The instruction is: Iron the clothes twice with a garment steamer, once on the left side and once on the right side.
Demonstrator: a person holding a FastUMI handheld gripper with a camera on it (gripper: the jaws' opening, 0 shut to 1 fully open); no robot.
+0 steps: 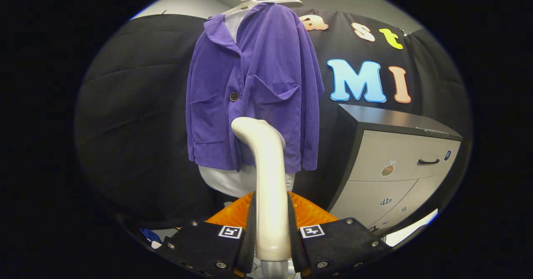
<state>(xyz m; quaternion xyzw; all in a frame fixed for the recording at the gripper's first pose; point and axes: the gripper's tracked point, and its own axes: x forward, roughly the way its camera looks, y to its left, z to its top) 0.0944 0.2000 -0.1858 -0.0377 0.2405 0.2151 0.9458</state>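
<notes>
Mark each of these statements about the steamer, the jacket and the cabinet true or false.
1. The gripper is shut on the steamer. True.
2. The jacket lies folded on the cabinet. False: it hangs on a hanger, beside the cabinet.
3. The steamer's head points toward the jacket's lower front. True.
4. The jacket is red. False: it is purple.
5. A cabinet drawer stands open. False: the drawers look closed.
</notes>
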